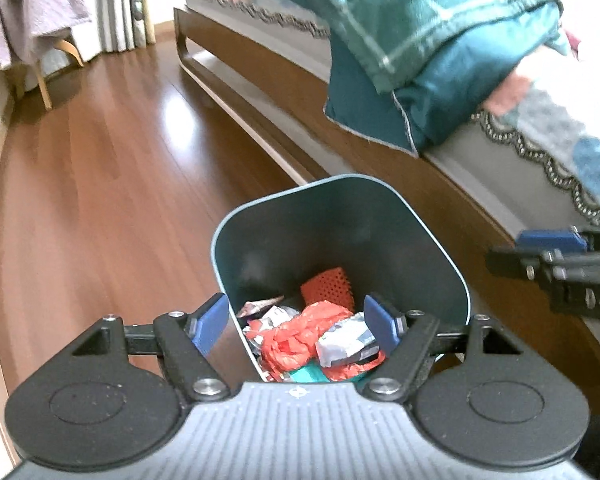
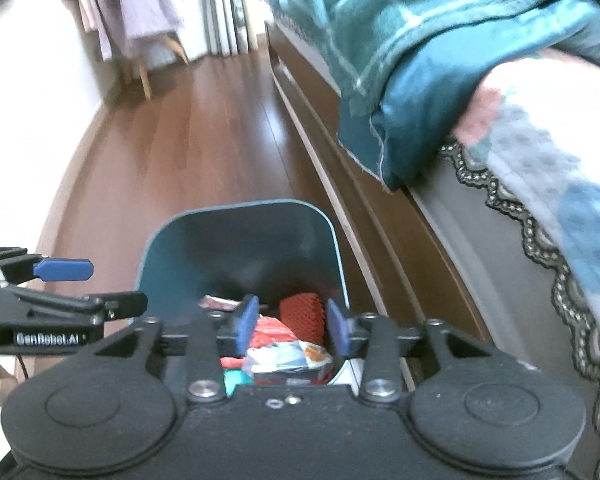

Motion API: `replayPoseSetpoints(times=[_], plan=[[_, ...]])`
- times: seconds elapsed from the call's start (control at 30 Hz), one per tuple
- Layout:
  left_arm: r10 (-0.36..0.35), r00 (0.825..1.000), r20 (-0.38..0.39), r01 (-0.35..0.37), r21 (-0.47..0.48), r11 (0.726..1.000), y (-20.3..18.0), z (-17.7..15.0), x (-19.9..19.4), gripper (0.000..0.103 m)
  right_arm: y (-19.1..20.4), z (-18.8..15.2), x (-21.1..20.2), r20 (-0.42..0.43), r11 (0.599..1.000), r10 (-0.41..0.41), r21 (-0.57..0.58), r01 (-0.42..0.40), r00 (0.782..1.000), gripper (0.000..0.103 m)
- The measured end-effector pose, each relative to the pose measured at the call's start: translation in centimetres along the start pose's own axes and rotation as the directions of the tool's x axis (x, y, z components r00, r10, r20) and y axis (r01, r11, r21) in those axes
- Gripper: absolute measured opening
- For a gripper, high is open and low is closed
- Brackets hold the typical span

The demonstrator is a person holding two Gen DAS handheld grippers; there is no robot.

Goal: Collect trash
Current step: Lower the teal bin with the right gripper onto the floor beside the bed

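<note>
Where bed (image 1: 440, 184) meets wood floor (image 1: 100, 184), bin (image 1: 340, 216) stands.

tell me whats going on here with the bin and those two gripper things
A person is collecting trash with a handheld gripper in each hand. Both the left gripper and the right gripper hang open and empty over a teal trash bin that stands on the wooden floor beside the bed. In the bin lie crumpled red plastic, an orange mesh piece and printed wrappers. No trash shows on the visible floor.
</note>
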State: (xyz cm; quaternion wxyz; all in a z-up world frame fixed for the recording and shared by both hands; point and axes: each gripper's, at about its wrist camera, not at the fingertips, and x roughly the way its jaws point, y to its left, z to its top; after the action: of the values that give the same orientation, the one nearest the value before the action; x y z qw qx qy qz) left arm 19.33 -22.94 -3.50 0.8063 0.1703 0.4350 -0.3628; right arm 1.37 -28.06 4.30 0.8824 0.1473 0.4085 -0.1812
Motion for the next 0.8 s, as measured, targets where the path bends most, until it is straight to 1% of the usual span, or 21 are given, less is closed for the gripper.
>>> replayPoseSetpoints(times=[0.07,0.1,0.17,0.23,0.27,0.3,0.37,0.4,0.47,0.57,0.63,0.73,0.8], plan=[[-0.002,1.0,0.021,0.002,-0.005,1.0,0.2,-0.1,-0.9,0.074,0.3,-0.5,-0.7,0.024,1.0,0.014,-0.016,-0.013,1.0,0.06],[-0.005,0.999,0.032,0.005,-0.003,1.0,0.3,-0.2,-1.3,0.077,0.4,-0.8,-1.2,0.04,1.0,0.015,-0.025,-0.014,0.999,0.064],[-0.004,0.999,0.052,0.004,-0.001,1.0,0.4,-0.5,-1.9,0.081,0.6,-1.2,-1.8,0.065,0.999,0.019,-0.043,-0.016,0.998,0.069],[0.003,0.998,0.066,-0.003,-0.002,1.0,0.4,-0.8,-2.4,0.081,0.8,-1.7,-2.4,0.086,0.998,0.026,-0.055,-0.021,0.996,0.077],[0.007,0.997,0.072,-0.006,-0.005,1.0,0.3,-1.0,-2.6,0.081,0.9,-1.9,-2.7,0.097,0.998,0.033,-0.059,-0.028,0.995,0.083],[0.001,0.997,0.083,0.0,-0.009,1.0,0.3,-1.1,-2.9,0.081,1.0,-2.1,-3.1,0.107,0.998,0.041,-0.061,-0.035,0.993,0.087],[-0.014,0.995,0.096,0.016,-0.02,1.0,0.3,-1.5,-3.1,0.081,1.2,-2.7,-3.5,0.126,0.997,0.059,-0.064,-0.051,0.99,0.09],[-0.023,0.994,0.102,0.026,-0.026,0.999,0.3,-1.7,-3.3,0.081,1.2,-2.9,-3.7,0.135,0.996,0.065,-0.063,-0.057,0.989,0.096],[-0.036,0.993,0.115,0.04,-0.038,0.998,0.4,-2.0,-3.7,0.081,1.2,-3.4,-4.0,0.16,0.997,0.065,-0.047,-0.058,0.985,0.103],[-0.033,0.991,0.128,0.04,-0.048,0.998,0.4,-2.5,-4.1,0.082,0.9,-4.0,-3.9,0.183,0.999,0.042,0.001,-0.043,0.982,0.103],[-0.029,0.991,0.129,0.035,-0.05,0.998,0.3,-2.8,-4.2,0.083,1.0,-4.4,-3.8,0.189,0.999,0.054,-0.016,-0.052,0.98,0.103],[-0.025,0.991,0.133,0.032,-0.053,0.998,0.3,-3.0,-4.3,0.083,1.3,-5.0,-3.7,0.254,0.998,0.056,-0.044,-0.047,0.965,0.103],[-0.024,0.99,0.137,0.031,-0.049,0.998,0.2,-3.2,-4.4,0.083,1.3,-5.2,-3.6,0.283,0.999,0.032,-0.038,-0.022,0.959,0.103]])
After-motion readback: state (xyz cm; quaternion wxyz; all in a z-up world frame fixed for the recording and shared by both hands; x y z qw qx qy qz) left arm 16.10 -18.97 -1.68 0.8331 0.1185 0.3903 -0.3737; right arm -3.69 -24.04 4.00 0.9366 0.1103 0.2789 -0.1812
